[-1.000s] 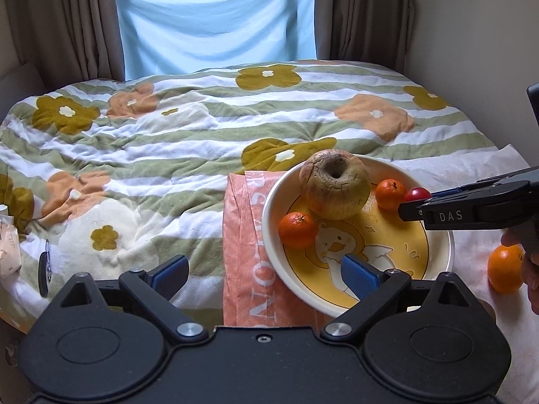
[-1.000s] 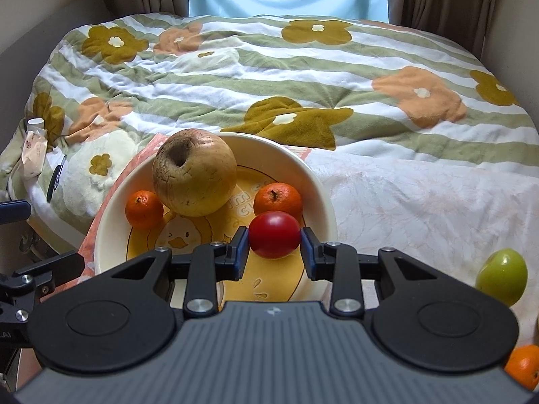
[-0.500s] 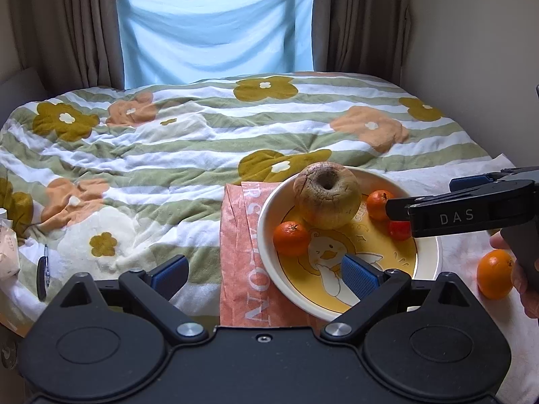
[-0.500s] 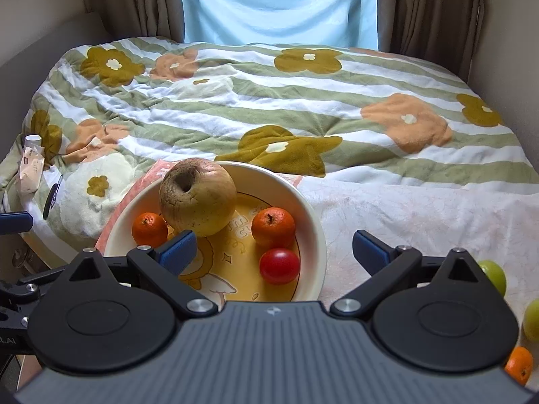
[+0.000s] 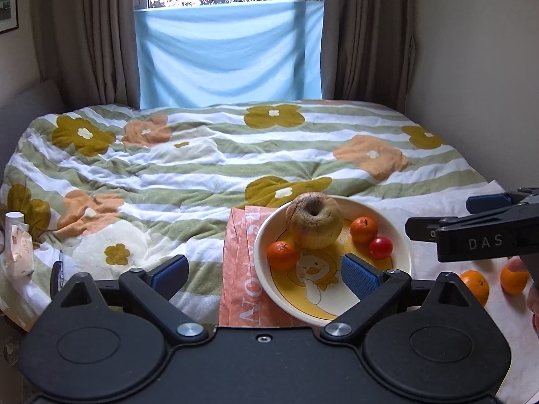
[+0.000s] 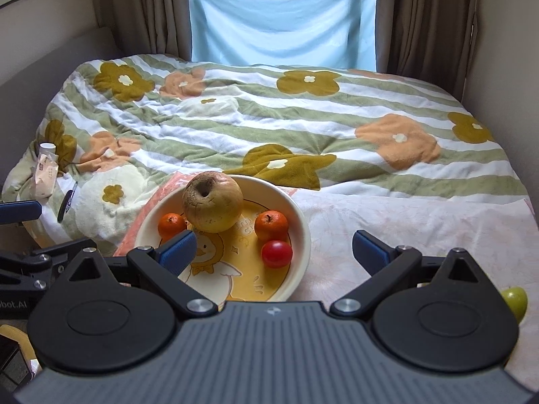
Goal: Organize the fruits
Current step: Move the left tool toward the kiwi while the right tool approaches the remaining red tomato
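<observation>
A cream plate with a duck picture lies on the bed. It holds a big brownish apple, two tangerines and a small red fruit. My right gripper hovers open above the plate's near edge, with nothing between its pads; in the left wrist view the right gripper shows from the side. My left gripper is open and empty, near the plate's left rim. Two oranges and a green fruit lie off the plate to the right.
An orange towel lies under the plate's left side. A pen and a small packet sit at the bed's left edge. A pale sheet covers the right part. A wall runs close along the right.
My right gripper opened and let go of the red fruit, which now rests on the plate. Both grippers drew back and rose, so the plate looks smaller.
</observation>
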A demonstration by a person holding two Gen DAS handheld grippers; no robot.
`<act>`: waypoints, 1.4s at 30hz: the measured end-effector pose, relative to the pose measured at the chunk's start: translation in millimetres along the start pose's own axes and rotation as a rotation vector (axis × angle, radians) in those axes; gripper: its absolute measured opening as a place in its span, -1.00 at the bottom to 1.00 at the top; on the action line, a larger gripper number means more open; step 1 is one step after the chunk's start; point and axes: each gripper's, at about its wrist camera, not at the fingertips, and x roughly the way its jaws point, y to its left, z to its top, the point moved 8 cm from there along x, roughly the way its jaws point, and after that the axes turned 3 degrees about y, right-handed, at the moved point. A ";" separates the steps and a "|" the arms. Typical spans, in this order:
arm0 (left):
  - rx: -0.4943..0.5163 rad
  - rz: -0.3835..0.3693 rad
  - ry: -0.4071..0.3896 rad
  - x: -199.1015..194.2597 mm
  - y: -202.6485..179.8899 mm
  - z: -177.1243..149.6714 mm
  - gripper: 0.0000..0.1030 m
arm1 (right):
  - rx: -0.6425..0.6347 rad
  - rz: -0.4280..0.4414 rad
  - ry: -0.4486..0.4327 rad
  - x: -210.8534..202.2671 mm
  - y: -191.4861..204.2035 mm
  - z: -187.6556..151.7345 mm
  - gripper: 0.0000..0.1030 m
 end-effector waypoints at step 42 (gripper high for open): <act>0.035 0.046 0.007 -18.0 -188.2 -80.8 0.90 | 0.120 -0.101 0.061 -113.6 -223.6 -183.1 0.98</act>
